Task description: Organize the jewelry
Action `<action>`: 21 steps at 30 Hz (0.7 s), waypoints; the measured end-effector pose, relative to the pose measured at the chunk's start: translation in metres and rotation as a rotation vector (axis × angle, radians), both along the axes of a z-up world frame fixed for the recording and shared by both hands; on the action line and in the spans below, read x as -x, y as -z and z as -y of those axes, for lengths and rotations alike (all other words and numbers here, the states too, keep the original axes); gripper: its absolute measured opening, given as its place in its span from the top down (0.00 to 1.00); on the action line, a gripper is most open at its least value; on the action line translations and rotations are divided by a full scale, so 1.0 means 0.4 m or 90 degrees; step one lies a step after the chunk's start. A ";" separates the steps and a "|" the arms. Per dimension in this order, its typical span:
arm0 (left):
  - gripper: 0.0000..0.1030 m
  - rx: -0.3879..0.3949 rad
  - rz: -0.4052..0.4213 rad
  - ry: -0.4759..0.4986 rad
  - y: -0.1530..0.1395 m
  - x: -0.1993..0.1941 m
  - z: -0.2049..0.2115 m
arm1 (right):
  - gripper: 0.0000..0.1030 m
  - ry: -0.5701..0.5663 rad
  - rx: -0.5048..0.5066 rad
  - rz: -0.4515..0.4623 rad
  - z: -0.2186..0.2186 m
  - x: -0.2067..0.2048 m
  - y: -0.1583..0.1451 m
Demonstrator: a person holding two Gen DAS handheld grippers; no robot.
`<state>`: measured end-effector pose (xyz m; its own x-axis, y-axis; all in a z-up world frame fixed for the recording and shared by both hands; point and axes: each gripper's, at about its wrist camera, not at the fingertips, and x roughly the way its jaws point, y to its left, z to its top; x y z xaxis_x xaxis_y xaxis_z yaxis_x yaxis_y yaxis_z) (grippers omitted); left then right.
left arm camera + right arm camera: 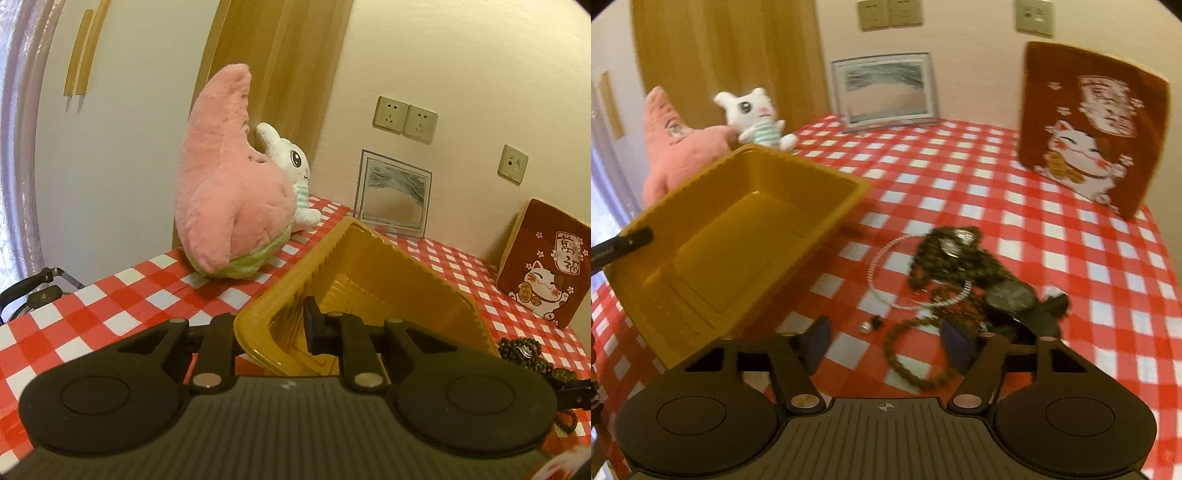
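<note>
A yellow plastic tray (373, 280) is tilted over the red-checked table, and my left gripper (280, 326) is shut on its near wall. One finger (314, 325) sits inside the tray; the other is hidden behind the wall. In the right wrist view the tray (738, 236) is at the left, with the left gripper's finger (624, 242) on its rim. My right gripper (886, 343) is open, low over the cloth. A pearl bead (864, 327) and a brown bead bracelet (912, 354) lie between its fingers. Beyond are dark bead strings (945, 251) and a silver bangle (916, 275).
A pink star plush (229, 192) and a white plush animal (295, 173) stand at the back left. A glass sand picture (886, 92) leans on the wall. A red lucky-cat box (1086, 136) stands at the right. The table's left edge (74, 295) drops off near a dark handle.
</note>
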<state>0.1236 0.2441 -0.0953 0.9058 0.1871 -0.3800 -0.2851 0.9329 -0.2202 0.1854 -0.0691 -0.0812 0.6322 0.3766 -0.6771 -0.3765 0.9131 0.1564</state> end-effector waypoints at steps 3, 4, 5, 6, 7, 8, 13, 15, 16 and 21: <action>0.84 -0.003 0.000 -0.002 -0.004 0.002 0.005 | 0.52 -0.022 0.006 0.002 -0.024 -0.021 0.016; 0.84 -0.006 0.000 -0.003 -0.004 0.002 0.009 | 0.56 -0.030 0.014 0.003 -0.033 -0.027 0.021; 0.84 -0.009 -0.001 -0.003 -0.004 0.004 0.012 | 0.59 -0.037 0.024 0.006 -0.043 -0.034 0.028; 0.84 -0.010 -0.004 -0.005 -0.005 0.006 0.015 | 0.60 -0.044 0.031 0.008 -0.048 -0.038 0.035; 0.84 -0.009 -0.007 -0.007 -0.004 0.008 0.018 | 0.62 -0.050 0.039 0.009 -0.053 -0.043 0.041; 0.84 -0.007 -0.009 -0.008 -0.004 0.010 0.021 | 0.63 -0.057 0.048 0.009 -0.059 -0.047 0.048; 0.84 -0.010 -0.017 -0.010 -0.005 0.024 0.042 | 0.65 -0.088 0.089 0.015 -0.080 -0.054 0.078; 0.84 -0.016 -0.020 -0.008 -0.005 0.029 0.053 | 0.65 -0.095 0.097 0.017 -0.083 -0.056 0.087; 0.84 -0.019 -0.021 -0.006 -0.005 0.031 0.059 | 0.66 -0.099 0.103 0.018 -0.085 -0.057 0.092; 0.84 -0.023 -0.024 0.001 -0.004 0.036 0.072 | 0.71 -0.129 0.136 0.049 -0.100 -0.060 0.105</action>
